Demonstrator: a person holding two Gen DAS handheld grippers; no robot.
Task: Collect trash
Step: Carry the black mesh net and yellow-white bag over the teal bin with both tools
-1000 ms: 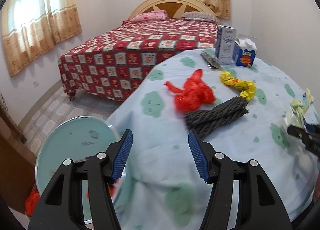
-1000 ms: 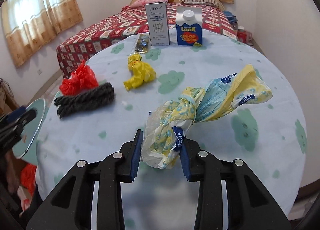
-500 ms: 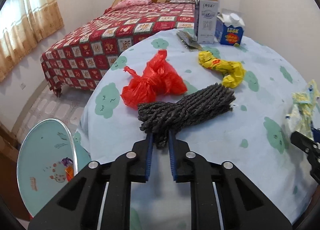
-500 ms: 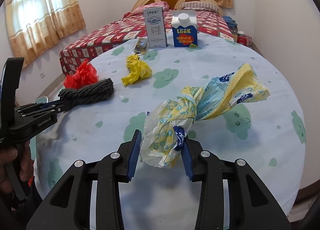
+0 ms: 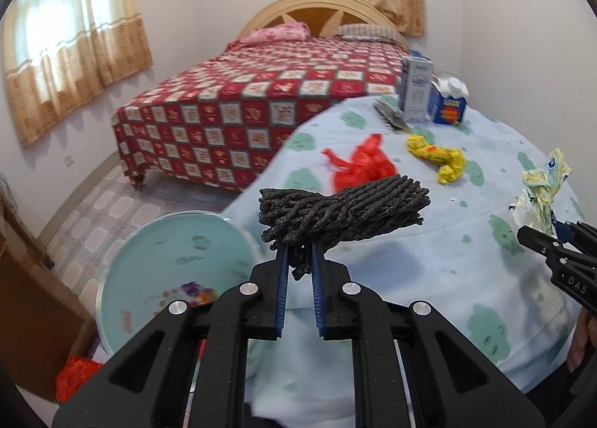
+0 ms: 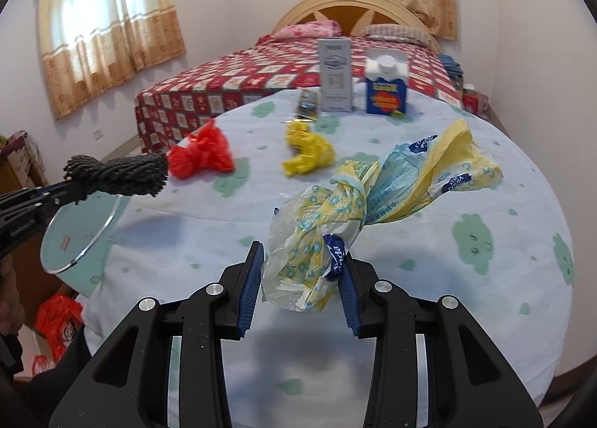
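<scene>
My left gripper (image 5: 297, 260) is shut on one end of a dark grey rope bundle (image 5: 343, 213) and holds it lifted off the round table (image 5: 466, 279), near its left edge. The bundle also shows in the right wrist view (image 6: 119, 174). My right gripper (image 6: 300, 279) is shut on a knotted yellow and blue plastic bag (image 6: 377, 204), held above the table. A red plastic bag (image 5: 360, 167) and a yellow plastic bag (image 5: 436, 156) lie on the table behind the rope. A light blue bin (image 5: 175, 271) with some trash inside stands below the table's left edge.
A grey-white carton (image 6: 335, 75) and a blue carton (image 6: 386, 88) stand at the table's far edge, with a flat dark wrapper (image 6: 308, 103) beside them. A bed with a red checked cover (image 5: 261, 100) is behind. A red bag (image 6: 56, 320) lies on the floor.
My left gripper closed on the rope bundle and lifted it off the table, toward the left edge over the bin. The right gripper keeps holding the knotted bag, almost still.
</scene>
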